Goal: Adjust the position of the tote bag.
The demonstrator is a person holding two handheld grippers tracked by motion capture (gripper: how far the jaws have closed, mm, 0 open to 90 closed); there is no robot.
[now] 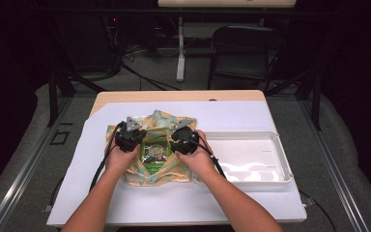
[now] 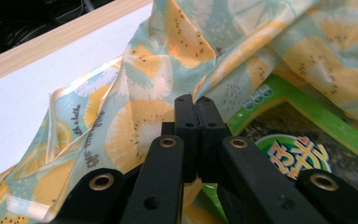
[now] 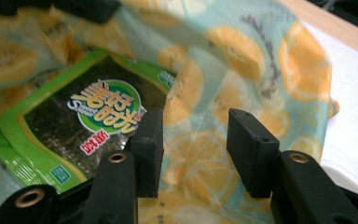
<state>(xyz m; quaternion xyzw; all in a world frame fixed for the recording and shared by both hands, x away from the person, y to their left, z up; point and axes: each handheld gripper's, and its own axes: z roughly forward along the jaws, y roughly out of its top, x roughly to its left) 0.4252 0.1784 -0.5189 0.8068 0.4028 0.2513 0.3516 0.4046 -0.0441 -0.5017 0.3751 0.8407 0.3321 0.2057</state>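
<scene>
Black grippers [image 1: 130, 137], brass-ringed screw holes, grey plates.

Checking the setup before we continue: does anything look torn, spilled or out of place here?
Nothing looks torn or spilled. The fruit-print cloth is rumpled around the green snack packet, with the left gripper pinching a fold of it. The white tray sits square beside it.

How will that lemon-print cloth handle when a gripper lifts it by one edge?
Probably floppy: the lemon-print cloth folds and drapes around the green seaweed packet. It looks thin and light, likely to trail rather than hold shape. The left gripper is shut on a fold of it, so it seems easy to pinch; the right gripper stands open.
</scene>
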